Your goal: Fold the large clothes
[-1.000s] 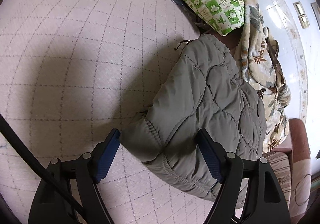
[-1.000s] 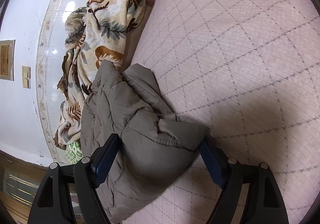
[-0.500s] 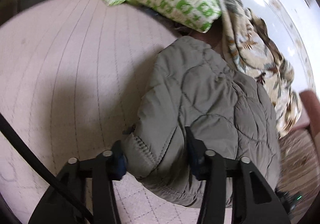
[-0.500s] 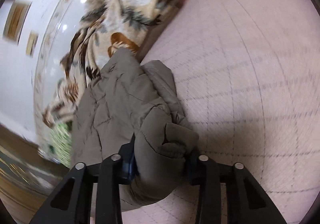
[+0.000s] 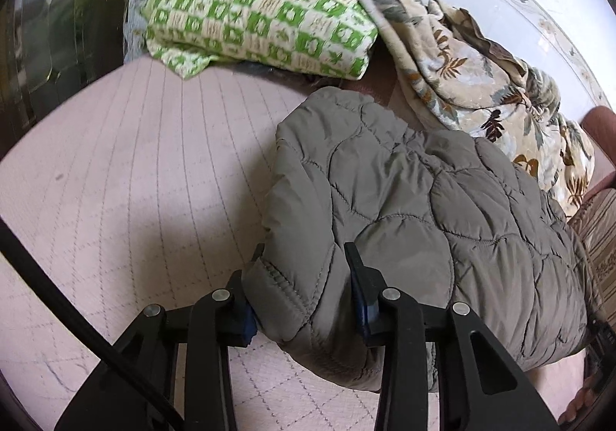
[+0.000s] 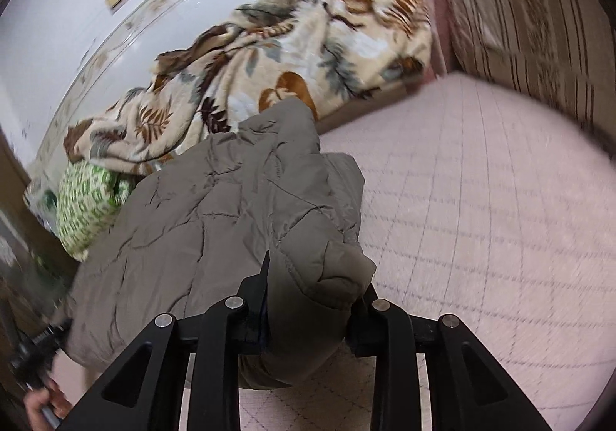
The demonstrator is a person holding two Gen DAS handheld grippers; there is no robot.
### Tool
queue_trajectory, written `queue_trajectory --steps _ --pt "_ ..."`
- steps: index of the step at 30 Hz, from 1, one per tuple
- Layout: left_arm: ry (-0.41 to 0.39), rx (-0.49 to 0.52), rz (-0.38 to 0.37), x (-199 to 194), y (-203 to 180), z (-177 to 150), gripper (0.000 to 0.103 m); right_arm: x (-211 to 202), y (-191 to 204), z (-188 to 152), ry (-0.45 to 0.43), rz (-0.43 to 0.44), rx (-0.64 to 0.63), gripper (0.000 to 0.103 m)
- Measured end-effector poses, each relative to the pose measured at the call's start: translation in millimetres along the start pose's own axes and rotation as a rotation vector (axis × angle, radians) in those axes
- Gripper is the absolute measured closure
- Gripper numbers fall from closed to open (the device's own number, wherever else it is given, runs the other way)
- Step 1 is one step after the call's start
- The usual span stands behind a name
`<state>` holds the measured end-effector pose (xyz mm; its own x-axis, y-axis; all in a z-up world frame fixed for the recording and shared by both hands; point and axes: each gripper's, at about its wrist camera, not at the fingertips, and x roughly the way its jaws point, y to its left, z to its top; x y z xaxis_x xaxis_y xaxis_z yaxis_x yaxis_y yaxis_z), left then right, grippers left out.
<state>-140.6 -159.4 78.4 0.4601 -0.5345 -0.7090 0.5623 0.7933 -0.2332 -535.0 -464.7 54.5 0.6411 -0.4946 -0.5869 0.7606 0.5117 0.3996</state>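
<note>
Left wrist view: the left tool [image 5: 304, 279] is closing on a padded corner of the grey quilted jacket [image 5: 415, 200], its blue pads pressed into the fabric at lower centre. The jacket lies bunched on the pink quilted bed [image 5: 127, 169], filling the centre and right of the frame, below a green-checked blanket [image 5: 261, 15] and a leaf-print blanket [image 5: 462, 65] at the top.

Right wrist view: the right tool [image 6: 313, 290] is likewise closing on another bunched corner at lower centre, with fabric wedged between its jaws. The jacket spreads towards the left; the bed is bare at the right.

To do this step well, I judge both corners should rise evenly and apart, so the jacket hangs flat before it is laid out to fold.
</note>
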Motion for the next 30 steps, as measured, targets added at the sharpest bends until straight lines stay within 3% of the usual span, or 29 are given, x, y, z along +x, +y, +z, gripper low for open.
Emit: queue_trajectory --steps 13,30 --pt "-0.037 0.013 -0.02 -47 4 2 0.067 -43 21 5 -0.031 0.04 -0.082 0.073" --pt "-0.019 0.003 -0.028 -113 32 -63 0.065 -121 15 -54 0.009 0.073 -0.107 0.073"
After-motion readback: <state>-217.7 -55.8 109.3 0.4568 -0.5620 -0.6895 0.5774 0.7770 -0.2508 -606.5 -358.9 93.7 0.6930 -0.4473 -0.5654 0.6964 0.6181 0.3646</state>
